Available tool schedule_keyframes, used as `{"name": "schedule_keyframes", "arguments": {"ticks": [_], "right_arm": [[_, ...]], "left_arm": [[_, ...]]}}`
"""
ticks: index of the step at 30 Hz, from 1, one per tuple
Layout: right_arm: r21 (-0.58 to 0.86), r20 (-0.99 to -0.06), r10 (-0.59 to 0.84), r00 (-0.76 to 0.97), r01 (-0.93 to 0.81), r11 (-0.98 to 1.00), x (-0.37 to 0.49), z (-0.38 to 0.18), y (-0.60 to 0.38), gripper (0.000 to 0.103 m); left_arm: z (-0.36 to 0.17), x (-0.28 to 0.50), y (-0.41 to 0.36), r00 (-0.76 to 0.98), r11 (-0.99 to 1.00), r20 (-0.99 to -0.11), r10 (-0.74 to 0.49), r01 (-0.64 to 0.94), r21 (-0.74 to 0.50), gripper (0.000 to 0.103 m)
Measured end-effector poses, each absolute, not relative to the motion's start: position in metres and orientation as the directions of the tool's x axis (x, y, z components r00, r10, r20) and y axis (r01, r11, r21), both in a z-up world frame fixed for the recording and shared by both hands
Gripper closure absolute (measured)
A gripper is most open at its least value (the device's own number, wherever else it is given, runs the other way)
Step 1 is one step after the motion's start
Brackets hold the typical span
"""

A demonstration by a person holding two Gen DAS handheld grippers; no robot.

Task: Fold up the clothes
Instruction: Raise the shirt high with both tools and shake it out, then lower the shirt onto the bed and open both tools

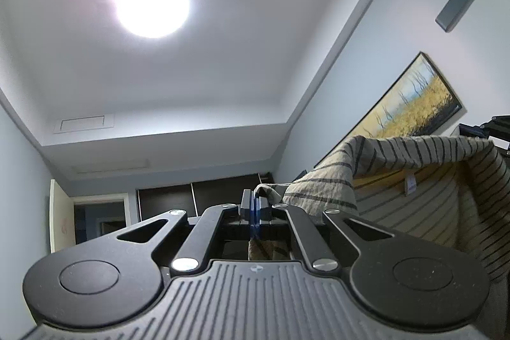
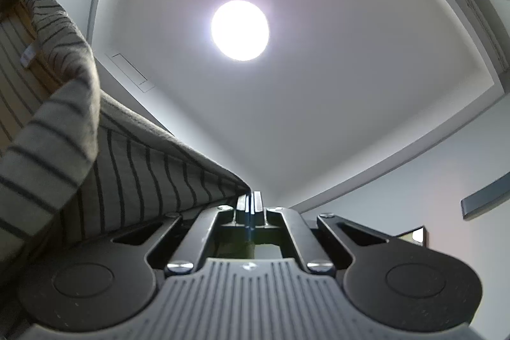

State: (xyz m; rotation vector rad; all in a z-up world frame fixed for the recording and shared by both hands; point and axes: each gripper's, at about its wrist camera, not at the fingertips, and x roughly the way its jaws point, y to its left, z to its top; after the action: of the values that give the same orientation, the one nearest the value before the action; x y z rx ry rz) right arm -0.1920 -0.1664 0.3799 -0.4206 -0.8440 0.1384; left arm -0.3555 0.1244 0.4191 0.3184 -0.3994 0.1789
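We hold a striped garment up toward the ceiling light, each hand-held gripper, left and right, clamped on an upper edge, likely so it hangs flat for folding

No text can be read anywhere. The small white sewn-in label inside the beige dark-striped knitted garment carries print too blurred to read.
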Motion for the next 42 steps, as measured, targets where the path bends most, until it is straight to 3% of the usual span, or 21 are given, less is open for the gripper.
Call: {"name": "schedule_keyframes", "arguments": {"ticks": [4,9,16,21,28,34,42], "right_arm": [[-0.449,0.627,0.31,0.715,0.007,0.894,-0.16,0.376,-0.158,0.102],[-0.513,0.469,0.358,0.808,-0.08,0.854,-0.088,0.345,-0.125,0.102],[-0.58,0.258,0.376,0.89,-0.169,0.797,0.03,0.287,-0.064,0.102],[-0.605,0.08,0.371,0.925,-0.251,0.756,0.12,0.236,-0.01,0.102],[-0.622,-0.174,0.326,0.929,-0.361,0.695,0.241,0.121,0.075,0.102],[-0.617,-0.301,0.264,0.916,-0.398,0.679,0.33,0.039,0.129,0.103],[-0.627,-0.383,0.2,0.902,-0.413,0.661,0.402,-0.049,0.19,0.103]], "left_arm": [[0.408,-0.315,0.14,0.943,0.936,0.3,0.141,-0.226,0.27,0.103],[0.373,-0.233,0.173,0.972,0.942,0.105,0.209,-0.229,0.246,0.103],[0.315,-0.116,0.231,0.958,0.942,-0.103,0.268,-0.238,0.238,0.103],[0.25,-0.027,0.279,0.916,0.944,-0.278,0.29,-0.225,0.243,0.103],[0.14,0.111,0.332,0.804,0.941,-0.5,0.322,-0.213,0.263,0.103],[0.054,0.194,0.373,0.712,0.941,-0.615,0.339,-0.255,0.224,0.103],[-0.012,0.256,0.401,0.643,0.927,-0.669,0.373,-0.286,0.243,0.103]]}}
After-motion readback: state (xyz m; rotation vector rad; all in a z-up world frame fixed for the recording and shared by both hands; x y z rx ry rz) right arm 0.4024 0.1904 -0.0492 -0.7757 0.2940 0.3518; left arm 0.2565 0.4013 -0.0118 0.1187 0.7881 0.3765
